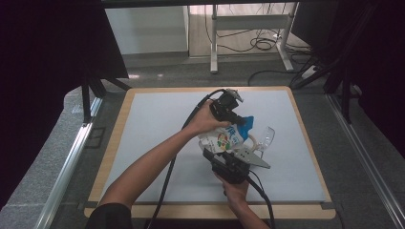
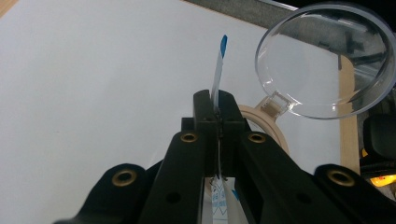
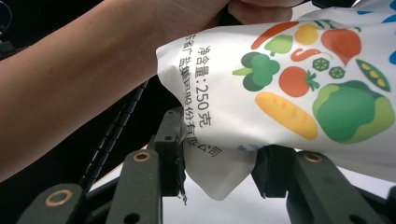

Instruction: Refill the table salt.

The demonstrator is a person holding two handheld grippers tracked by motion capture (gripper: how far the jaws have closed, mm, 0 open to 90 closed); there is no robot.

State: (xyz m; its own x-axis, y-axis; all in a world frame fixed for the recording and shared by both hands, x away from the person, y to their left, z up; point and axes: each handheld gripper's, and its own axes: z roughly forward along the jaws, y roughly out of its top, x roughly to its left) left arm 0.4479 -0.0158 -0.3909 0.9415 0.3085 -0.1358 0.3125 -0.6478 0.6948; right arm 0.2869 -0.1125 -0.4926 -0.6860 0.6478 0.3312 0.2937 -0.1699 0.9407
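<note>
In the high view the pouch is half hidden between the two hands and grippers, so its full outline cannot be made out; its blue top edge peeks out beside the left gripper, and the lower part is covered by the right gripper and its grey plate. In the right gripper view the pouch is cut off at the top and right edges; the person's forearm crosses behind it. The writing that can be read on it runs sideways: "净含量:250克", with a further line of Chinese characters ending in "有限公司", partly lost in the crease; beside it are printed vegetables, among them a carrot, a tomato, broccoli and a cabbage; no brand name can be read. The left gripper is closed tight on the pouch's thin top edge, which stands up edge-on between its pads, white with a blue tip; the right gripper clamps the bottom corner, which bulges down between its pads. The pouch is thus held above the white desk; a clear measuring cup on a round base lies just beyond it, its handle hidden behind the jaws.
</note>
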